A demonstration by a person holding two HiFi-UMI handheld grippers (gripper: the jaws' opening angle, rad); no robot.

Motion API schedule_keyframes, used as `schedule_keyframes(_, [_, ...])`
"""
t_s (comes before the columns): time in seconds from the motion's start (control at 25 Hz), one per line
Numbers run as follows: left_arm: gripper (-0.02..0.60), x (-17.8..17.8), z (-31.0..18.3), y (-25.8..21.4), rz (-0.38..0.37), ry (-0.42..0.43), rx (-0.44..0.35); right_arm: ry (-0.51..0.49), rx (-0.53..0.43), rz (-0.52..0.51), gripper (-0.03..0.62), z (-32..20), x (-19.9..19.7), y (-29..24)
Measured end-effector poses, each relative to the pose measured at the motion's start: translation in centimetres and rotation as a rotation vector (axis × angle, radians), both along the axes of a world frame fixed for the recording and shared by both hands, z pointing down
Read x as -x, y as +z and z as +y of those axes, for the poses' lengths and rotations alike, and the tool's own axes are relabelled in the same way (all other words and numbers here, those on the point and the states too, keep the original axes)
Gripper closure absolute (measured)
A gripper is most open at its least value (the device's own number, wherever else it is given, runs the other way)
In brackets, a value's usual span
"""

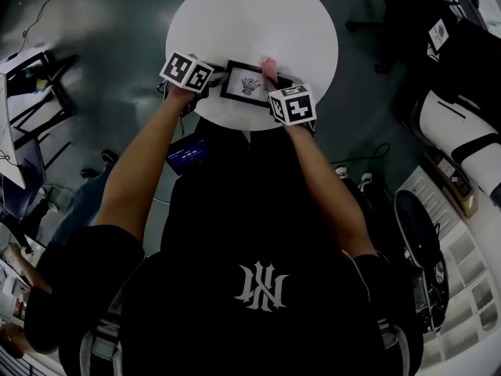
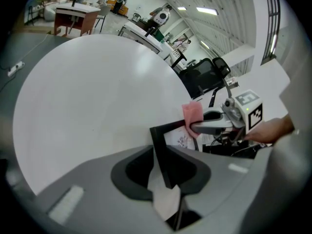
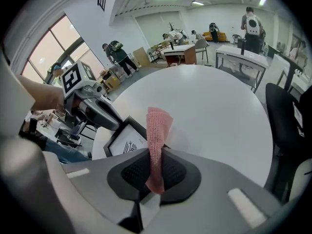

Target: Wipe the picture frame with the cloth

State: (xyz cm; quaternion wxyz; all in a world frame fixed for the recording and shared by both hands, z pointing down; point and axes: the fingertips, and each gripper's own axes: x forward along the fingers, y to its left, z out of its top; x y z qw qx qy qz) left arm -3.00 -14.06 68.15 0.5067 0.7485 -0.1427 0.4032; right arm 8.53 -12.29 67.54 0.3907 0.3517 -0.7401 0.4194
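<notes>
A black picture frame (image 1: 247, 84) with a small ink drawing lies at the near edge of the round white table (image 1: 250, 22). My left gripper (image 1: 211, 78) is shut on the frame's left edge; in the left gripper view the black frame (image 2: 165, 150) runs between the jaws of my left gripper (image 2: 163, 172). My right gripper (image 1: 272, 81) is shut on a pink cloth (image 1: 269, 68) over the frame's right end. In the right gripper view the cloth (image 3: 157, 130) stands up from my right gripper (image 3: 155, 172), with the frame (image 3: 123, 141) just left of it.
Most of the tabletop beyond the frame is bare white. A black office chair (image 1: 407, 14) stands past the table at right, and another chair (image 3: 288, 126) shows at right. Desks and people fill the far background (image 3: 185, 48). Shelving (image 1: 462, 288) lines the right side.
</notes>
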Motion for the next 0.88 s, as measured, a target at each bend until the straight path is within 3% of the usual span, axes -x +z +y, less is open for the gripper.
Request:
schedule_keyframes(0.56, [0.508,-0.1,0.1,0.0,-0.008,-0.011,-0.003,0.079,0.026,0.066,0.560,0.8,-4.9,0.1])
schedule_keyframes(0.68, [0.508,0.0,0.1,0.1,-0.005,-0.013,0.000,0.085,-0.007,0.006,0.562,0.1,-3.4,-1.5])
schedule_keyframes(0.88, [0.508,-0.1,0.1,0.0,0.005,-0.016,0.010,0.010,-0.033,-0.155,0.562,-1.2,2.8,-3.4])
